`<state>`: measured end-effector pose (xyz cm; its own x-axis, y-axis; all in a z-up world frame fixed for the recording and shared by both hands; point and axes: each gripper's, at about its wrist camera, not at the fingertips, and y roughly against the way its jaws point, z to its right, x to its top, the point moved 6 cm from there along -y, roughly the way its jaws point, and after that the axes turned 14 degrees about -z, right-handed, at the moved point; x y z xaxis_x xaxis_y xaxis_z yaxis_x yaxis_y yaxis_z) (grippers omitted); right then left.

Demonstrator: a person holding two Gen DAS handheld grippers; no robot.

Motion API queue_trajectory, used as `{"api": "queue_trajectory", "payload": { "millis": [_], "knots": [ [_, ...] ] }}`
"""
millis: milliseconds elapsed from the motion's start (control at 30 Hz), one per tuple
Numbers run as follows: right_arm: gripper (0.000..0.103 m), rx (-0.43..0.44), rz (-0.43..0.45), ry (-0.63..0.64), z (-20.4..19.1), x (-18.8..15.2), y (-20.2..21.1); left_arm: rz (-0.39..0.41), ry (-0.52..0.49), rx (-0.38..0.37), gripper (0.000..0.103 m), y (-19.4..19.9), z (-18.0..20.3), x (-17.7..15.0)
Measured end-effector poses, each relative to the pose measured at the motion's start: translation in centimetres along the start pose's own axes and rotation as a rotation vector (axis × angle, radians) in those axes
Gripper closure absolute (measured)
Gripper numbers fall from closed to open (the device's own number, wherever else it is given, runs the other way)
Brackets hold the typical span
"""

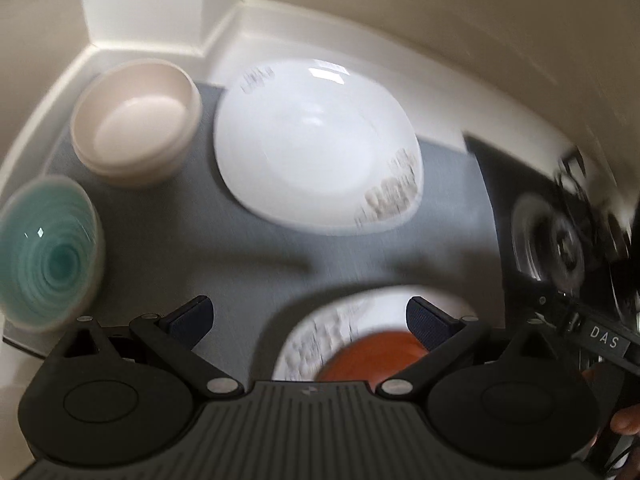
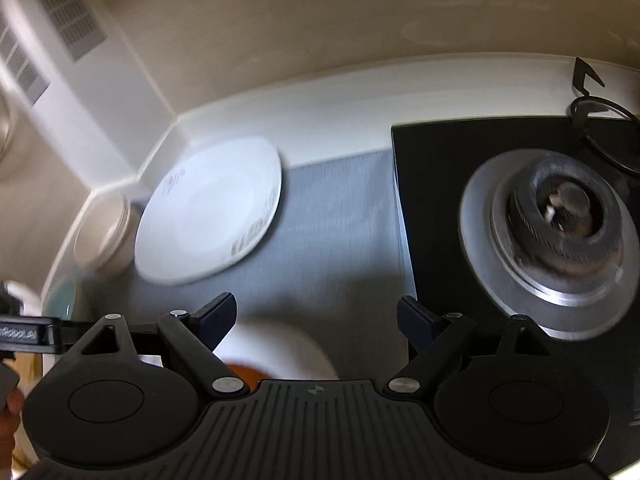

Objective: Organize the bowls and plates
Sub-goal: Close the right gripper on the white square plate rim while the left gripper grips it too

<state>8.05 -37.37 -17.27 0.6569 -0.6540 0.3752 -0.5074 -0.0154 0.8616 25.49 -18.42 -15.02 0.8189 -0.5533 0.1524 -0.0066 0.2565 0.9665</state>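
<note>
Plates and bowls sit on a grey mat point(image 1: 192, 240): a white plate point(image 1: 316, 144) lies between stacked cream bowls point(image 1: 136, 120) and the black stove point(image 2: 544, 248), with a teal bowl point(image 1: 48, 252) near. Both the left gripper point(image 1: 308, 316) and right gripper point(image 2: 316, 314) are wide apart and hold nothing, over a plate with an orange bowl point(image 1: 372, 354) on it.

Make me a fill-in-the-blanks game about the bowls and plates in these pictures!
1. The bowl at the far left is ____ inside.
2. The beige bowls sit ____ of the big white plate.
3. The small dish on the near plate is ____.
4. The left gripper and right gripper are both ____, holding nothing.

Missing words: teal; left; orange; open
</note>
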Motion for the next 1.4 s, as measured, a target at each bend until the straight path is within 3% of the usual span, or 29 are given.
{"api": "queue_trajectory", "payload": {
  "millis": [333,633,833,900,1000,1400],
  "knots": [
    [0.014,0.116,-0.021,-0.039,-0.3,6.4,-5.0,0.022,0.196,0.008,0.0,-1.0,-3.6,6.5],
    [0.017,0.2,-0.074,-0.076,-1.3,8.9,-10.4,0.004,0.248,-0.005,0.0,-2.1,-4.8,7.2],
    [0.043,0.272,-0.101,-0.112,-2.2,9.6,-12.6,0.009,0.272,-0.005,0.0,-1.8,-5.4,6.8],
    [0.068,0.291,-0.12,-0.116,-2.5,9.6,-13.1,0.011,0.28,-0.007,0.0,-1.7,-5.6,6.8],
    [0.086,0.264,-0.119,-0.131,-2.6,9.4,-13.5,0.011,0.28,-0.002,0.0,-1.8,-5.7,6.5],
    [0.09,0.265,-0.134,-0.181,0.8,7.3,-10.9,-0.008,0.236,0.018,0.0,-3.6,-4.5,6.8]
  ]
}}
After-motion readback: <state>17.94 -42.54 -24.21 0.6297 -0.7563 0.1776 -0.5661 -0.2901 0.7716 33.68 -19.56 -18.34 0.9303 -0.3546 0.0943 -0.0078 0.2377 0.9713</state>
